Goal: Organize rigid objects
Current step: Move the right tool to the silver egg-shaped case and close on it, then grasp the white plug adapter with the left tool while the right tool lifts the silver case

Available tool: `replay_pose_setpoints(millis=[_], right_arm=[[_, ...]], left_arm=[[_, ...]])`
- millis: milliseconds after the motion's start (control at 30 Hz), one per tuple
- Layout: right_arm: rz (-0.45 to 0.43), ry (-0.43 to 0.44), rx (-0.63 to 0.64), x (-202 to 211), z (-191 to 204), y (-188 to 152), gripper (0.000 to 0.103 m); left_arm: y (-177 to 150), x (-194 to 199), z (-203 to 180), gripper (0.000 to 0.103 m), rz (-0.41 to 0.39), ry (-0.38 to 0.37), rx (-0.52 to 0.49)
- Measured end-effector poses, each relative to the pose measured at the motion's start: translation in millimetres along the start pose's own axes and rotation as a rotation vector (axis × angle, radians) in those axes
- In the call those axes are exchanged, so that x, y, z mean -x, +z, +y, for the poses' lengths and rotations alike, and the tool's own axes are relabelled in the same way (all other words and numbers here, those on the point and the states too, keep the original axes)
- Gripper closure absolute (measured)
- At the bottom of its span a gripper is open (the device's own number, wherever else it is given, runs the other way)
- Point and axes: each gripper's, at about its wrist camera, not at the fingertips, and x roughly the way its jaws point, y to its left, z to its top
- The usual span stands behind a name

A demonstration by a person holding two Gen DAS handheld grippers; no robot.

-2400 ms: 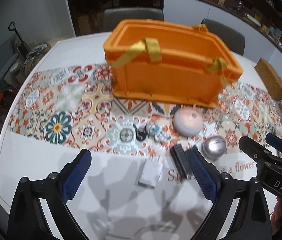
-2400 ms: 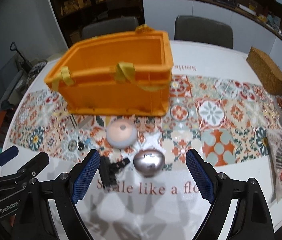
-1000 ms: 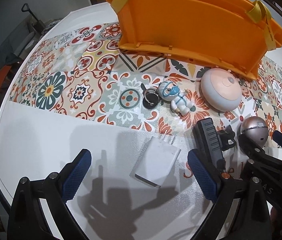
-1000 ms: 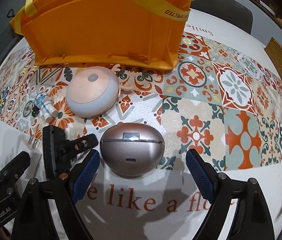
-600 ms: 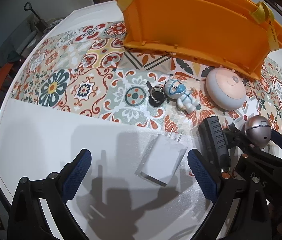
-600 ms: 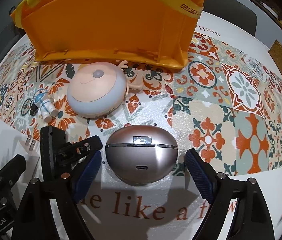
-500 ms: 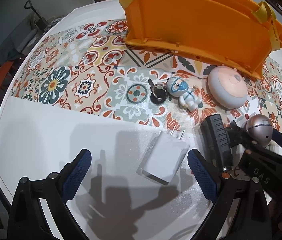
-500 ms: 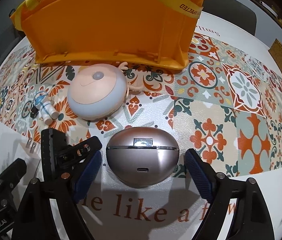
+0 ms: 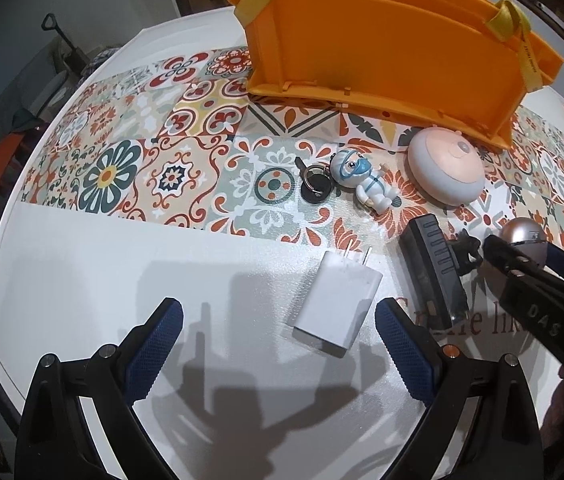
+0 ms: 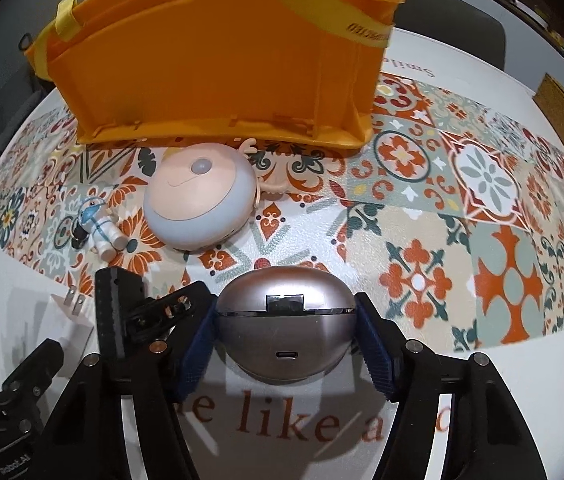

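Between the blue pads of the right gripper (image 10: pixel 285 344) sits the metallic egg-shaped case (image 10: pixel 285 322), both pads pressed flat to its flanks: closed on it, case apparently on the table (image 10: pixel 461 392), not yet lifted. Long axis runs side to side across the fingers, so the grip spans the longer dimension; hinge faces away, port faces the wrist.

Left gripper (image 9: pixel 278 344) hangs wide apart, holding nothing. White charger (image 9: pixel 337 304) lies just ahead and toward its right pad (image 9: pixel 405 356), prongs pointing away and long axis close to the finger line, slightly tilted.

Outward from the case:
- Black clip device (image 10: pixel 130 312) just beside the right gripper's left finger, near touching.
- Round pink-and-grey gadget (image 10: pixel 198 204) ahead, close against the orange crate (image 10: pixel 222 64).
- Small astronaut keychain (image 9: pixel 363 184) with its ring further left.

Crate stands directly ahead of both grippers, wall toward them, opening out of sight from here. Judgement: the case must go up and over that wall; room above looks free, room to the right is bare cloth. Main risk is the left finger snagging the black clip device on the lift. The smooth rounded shell may slip.
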Motion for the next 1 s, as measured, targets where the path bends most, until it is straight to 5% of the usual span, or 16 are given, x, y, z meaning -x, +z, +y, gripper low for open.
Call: replay_pose_setpoints(millis=[567, 1000], right_arm=[[0.003, 0.049, -0.064, 58.0, 8.5, -40.8, 0.037], [0.049, 0.021, -0.147, 51.3, 1.0, -59.4, 0.037]], left_arm=[[-26.0, 15.0, 1.1, 0.005, -0.154, -0.101, -0.190], [-15.0, -18.9, -11.1, 0.025, -0.151, -0.186, -0.248]])
